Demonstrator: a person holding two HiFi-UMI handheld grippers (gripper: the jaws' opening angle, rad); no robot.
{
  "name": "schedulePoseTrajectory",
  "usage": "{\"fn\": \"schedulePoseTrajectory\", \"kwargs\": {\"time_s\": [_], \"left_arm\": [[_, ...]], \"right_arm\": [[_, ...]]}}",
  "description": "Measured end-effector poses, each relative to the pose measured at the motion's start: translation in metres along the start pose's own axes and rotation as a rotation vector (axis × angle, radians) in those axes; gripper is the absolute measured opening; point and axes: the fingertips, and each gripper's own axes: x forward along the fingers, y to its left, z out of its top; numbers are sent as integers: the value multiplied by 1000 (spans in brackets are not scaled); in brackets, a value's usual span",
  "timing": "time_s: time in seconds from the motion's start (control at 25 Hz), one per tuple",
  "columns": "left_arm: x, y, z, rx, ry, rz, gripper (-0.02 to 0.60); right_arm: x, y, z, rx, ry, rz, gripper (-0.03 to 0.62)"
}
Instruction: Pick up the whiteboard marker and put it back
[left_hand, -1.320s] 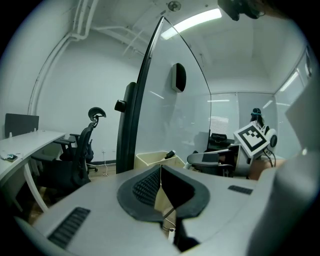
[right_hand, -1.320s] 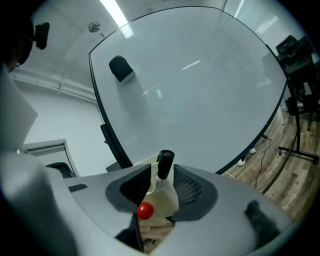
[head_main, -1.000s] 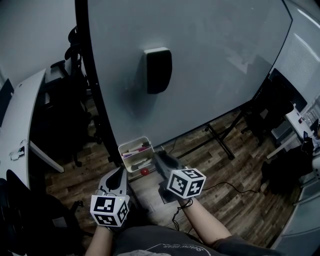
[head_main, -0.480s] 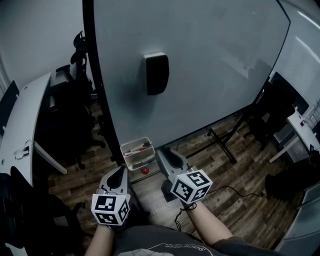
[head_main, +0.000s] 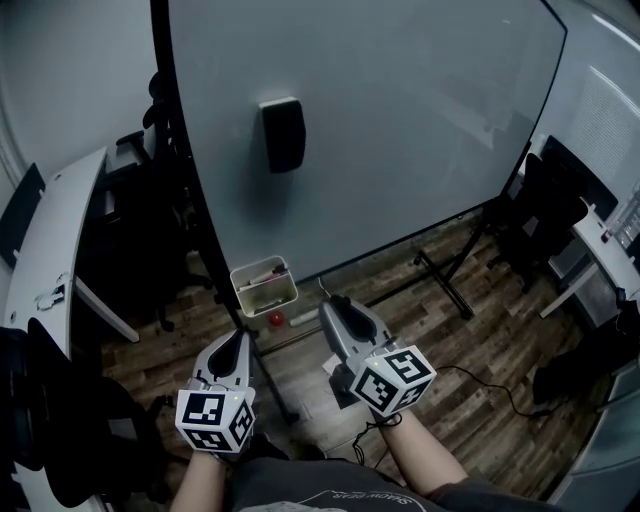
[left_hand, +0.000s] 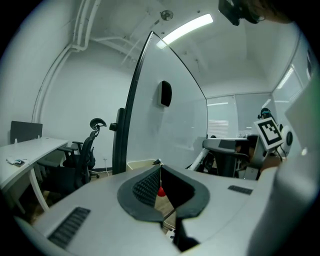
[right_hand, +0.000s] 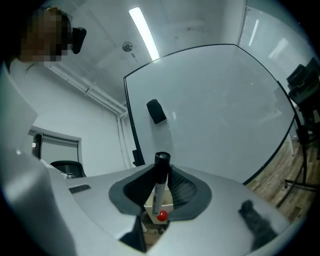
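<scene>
My right gripper (right_hand: 160, 167) is shut on a black-capped whiteboard marker (right_hand: 159, 187), which stands upright between its pads with the cap on top. In the head view the right gripper (head_main: 335, 305) hovers just right of a white tray (head_main: 240, 290) holding other markers, at the foot of the whiteboard (head_main: 400, 130). A small red ball (head_main: 275, 319) sits below the tray and shows past the marker (right_hand: 161, 216). My left gripper (head_main: 238, 340) is lower left of the tray, jaws meeting at the tips (left_hand: 160, 165), nothing held.
A black eraser (head_main: 283, 134) sticks to the whiteboard. The board's dark frame and stand legs (head_main: 440, 280) run across the wood floor. A white desk (head_main: 50, 260) and office chairs (head_main: 150, 230) stand at left; more chairs (head_main: 540, 220) at right.
Both grippers have risen. The right gripper has drawn back from the tray's side, carrying the marker. The view has shifted, so the tray and eraser sit further left.
</scene>
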Motion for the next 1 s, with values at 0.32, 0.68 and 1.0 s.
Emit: {"fn": "schedulePoseTrajectory", "kwargs": {"time_s": [0.32,0.68,1.0], "left_arm": [[-11,-4,-11,-8,8,-14,14],[-62,9,-34,-28,50,-75,14],[-109,8,-49,-9,63,-114,12]], "right_arm": [[-21,8,-29,-14,49,-21,87],[-44,54,-65,-1,96,-74,87],[-74,94,-85,-12,111,-111,87]]}}
